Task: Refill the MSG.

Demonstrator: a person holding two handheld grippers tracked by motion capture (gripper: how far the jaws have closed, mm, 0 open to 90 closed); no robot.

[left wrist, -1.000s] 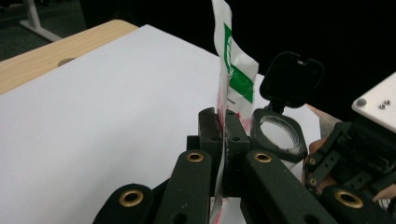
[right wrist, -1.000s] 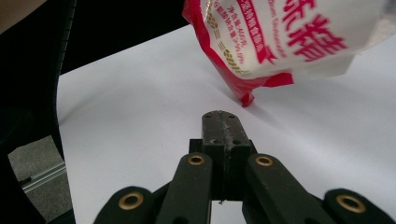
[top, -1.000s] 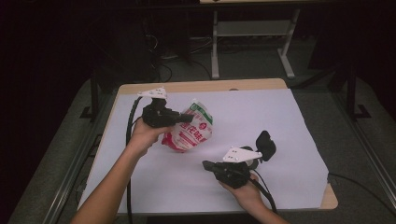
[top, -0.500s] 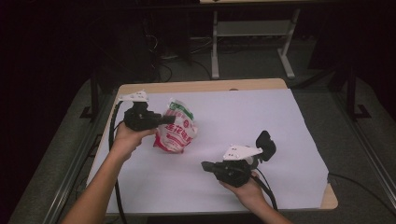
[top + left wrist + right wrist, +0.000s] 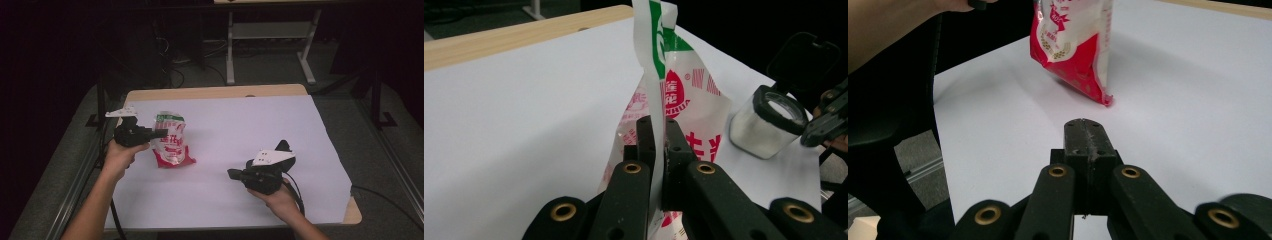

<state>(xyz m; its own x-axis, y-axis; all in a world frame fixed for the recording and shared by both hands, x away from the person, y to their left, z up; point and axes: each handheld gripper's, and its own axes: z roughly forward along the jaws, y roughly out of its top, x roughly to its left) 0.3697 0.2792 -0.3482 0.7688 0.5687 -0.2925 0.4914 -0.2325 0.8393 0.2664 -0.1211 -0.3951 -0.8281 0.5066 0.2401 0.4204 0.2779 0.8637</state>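
A red, white and green plastic bag [image 5: 171, 144] stands on the white sheet at the left, its bottom touching the surface. My left gripper [image 5: 161, 133] is shut on the bag's side edge; in the left gripper view the jaws [image 5: 658, 137] pinch the thin film of the bag [image 5: 696, 100]. My right gripper [image 5: 233, 174] is held low at the front right, pointing left, shut with nothing in it [image 5: 1083, 127]. Ahead of it the bag [image 5: 1075, 45] shows its red bottom. A small glass jar [image 5: 764, 125] of white powder with an open black flip lid [image 5: 283, 146] stands by the right hand.
The white sheet [image 5: 250, 120] covers most of the wooden table [image 5: 215, 92]. Black cables trail from both grippers over the front and left edges. A metal frame and more cables stand on the floor beyond the table's far edge.
My left gripper has carried the bag leftward and toward the front, turning it more upright. The right gripper has stayed nearly in place.
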